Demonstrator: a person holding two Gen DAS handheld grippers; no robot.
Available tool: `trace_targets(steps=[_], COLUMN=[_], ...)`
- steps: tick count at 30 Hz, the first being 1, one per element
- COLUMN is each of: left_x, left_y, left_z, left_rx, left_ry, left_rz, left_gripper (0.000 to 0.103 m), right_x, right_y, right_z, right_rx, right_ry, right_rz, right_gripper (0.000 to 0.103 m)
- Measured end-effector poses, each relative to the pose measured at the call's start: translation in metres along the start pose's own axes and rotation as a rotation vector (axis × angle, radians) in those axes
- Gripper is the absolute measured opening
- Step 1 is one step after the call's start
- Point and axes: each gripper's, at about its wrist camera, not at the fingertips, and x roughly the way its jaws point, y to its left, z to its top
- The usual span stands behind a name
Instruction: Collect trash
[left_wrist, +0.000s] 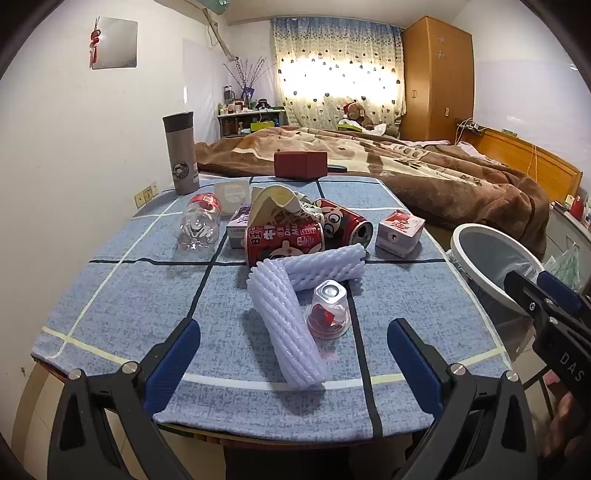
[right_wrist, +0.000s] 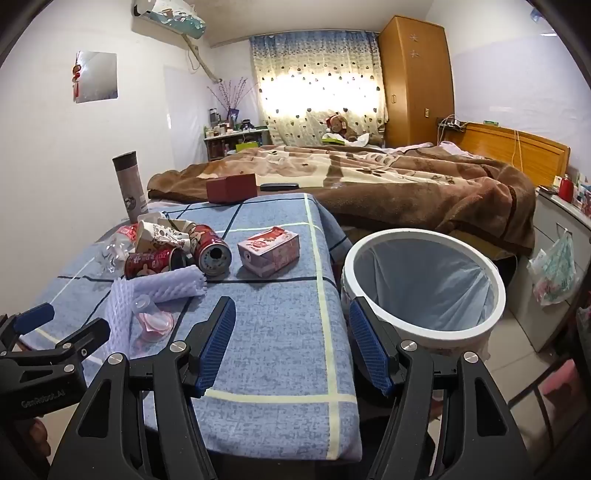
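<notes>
Trash lies on the blue checked table (left_wrist: 122, 288): two white foam nets (left_wrist: 288, 332), an upturned clear jelly cup (left_wrist: 327, 310), red cans (left_wrist: 284, 242), a crumpled paper cup (left_wrist: 277, 201), a clear plastic bottle (left_wrist: 197, 225) and a pink carton (left_wrist: 399, 230). The same carton (right_wrist: 269, 251) and cans (right_wrist: 212, 251) show in the right wrist view. A white bin (right_wrist: 424, 284) with a blue liner stands right of the table. My left gripper (left_wrist: 293, 356) is open and empty, just short of the near foam net. My right gripper (right_wrist: 291, 345) is open and empty over the table's right edge.
A grey thermos (left_wrist: 181, 153) stands at the table's far left and a dark red box (left_wrist: 299, 164) at its far edge. A bed with a brown blanket (left_wrist: 424, 173) lies beyond. A plastic bag (right_wrist: 554, 273) hangs on a cabinet at the right.
</notes>
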Motion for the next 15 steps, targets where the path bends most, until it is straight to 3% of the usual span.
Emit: trace_targets(steps=[15], left_x=[-0.0021], left_y=[0.0008], left_z=[0.0029], left_rx=[-0.006], left_ry=[0.0], left_rz=[0.001], left_gripper=[0.103], right_x=[-0.0016], right_y=[0.0026], right_z=[0.0002], right_rx=[-0.007], right_ry=[-0.01], right_rz=[0.002], right_gripper=[0.066])
